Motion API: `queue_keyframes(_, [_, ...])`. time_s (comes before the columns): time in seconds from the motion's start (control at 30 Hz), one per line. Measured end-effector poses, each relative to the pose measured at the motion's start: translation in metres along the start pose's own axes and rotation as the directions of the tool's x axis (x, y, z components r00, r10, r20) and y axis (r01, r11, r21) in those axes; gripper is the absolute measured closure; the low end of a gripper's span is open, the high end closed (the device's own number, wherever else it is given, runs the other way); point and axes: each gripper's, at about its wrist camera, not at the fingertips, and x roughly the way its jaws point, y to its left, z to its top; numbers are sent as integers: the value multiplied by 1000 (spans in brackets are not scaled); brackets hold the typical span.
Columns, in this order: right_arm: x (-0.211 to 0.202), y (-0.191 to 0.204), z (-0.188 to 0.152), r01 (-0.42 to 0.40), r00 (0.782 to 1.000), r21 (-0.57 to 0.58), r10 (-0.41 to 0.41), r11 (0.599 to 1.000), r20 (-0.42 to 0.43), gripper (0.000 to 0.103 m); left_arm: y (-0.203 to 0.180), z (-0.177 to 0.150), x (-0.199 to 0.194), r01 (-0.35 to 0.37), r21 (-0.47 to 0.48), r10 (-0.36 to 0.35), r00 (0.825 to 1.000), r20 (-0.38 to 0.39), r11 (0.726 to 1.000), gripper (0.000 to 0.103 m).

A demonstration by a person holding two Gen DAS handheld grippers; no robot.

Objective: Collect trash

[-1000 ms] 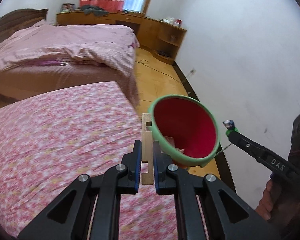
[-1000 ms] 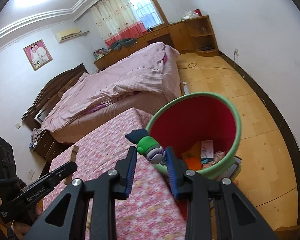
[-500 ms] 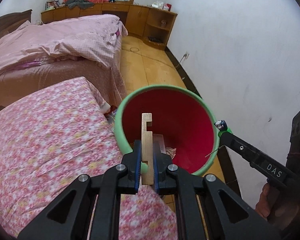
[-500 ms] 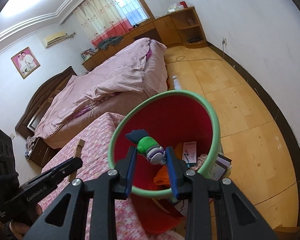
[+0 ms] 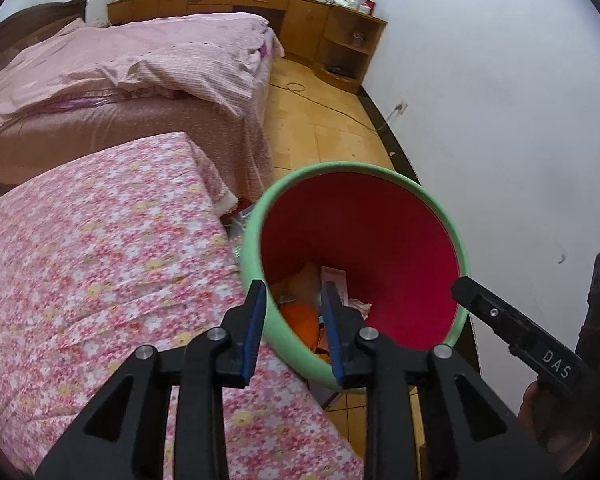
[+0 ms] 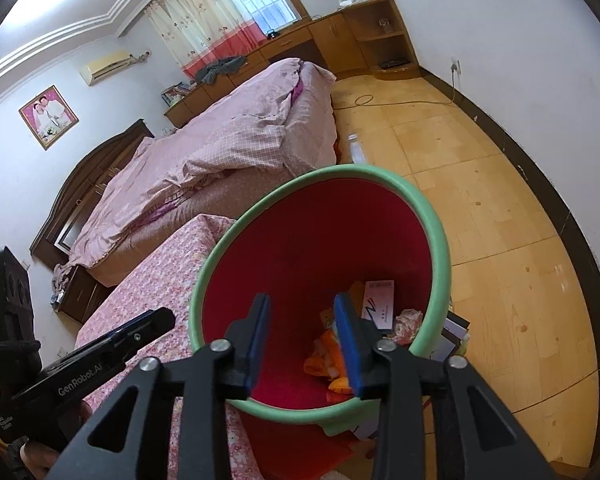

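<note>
Both jaws have just been opening and nothing sits between them: my left hand-held gripper [image 5: 294, 316] and right hand-held gripper [image 6: 302, 330] hang narrowly parted over the bin [image 6: 440, 240], at twelve o'clock. Trash [image 6: 328, 360] lies inside (orange wrapper, card). I lift straight clear of the rim.

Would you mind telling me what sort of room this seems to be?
A home bedroom, most likely: a bed with a pink quilt, a curtained window, and a wall air conditioner.

Both black two-finger grippers, left [image 5: 294, 304] and right [image 6: 302, 312], sit low-centre in their frames, blue-padded jaws just opened, nothing between them.
</note>
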Motion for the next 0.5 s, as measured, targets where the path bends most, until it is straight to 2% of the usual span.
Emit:
queue_keyframes(0.37, [-33,33,-25,-53,998,-35,54,998,13,51,31,-30,-69,-49,-75,54,996,70,996,74])
queue_keyframes(0.5, [-48,55,-37,-73,997,-65,75,995,29,42,48,-50,-98,-87,-105,96,991,89,991,73])
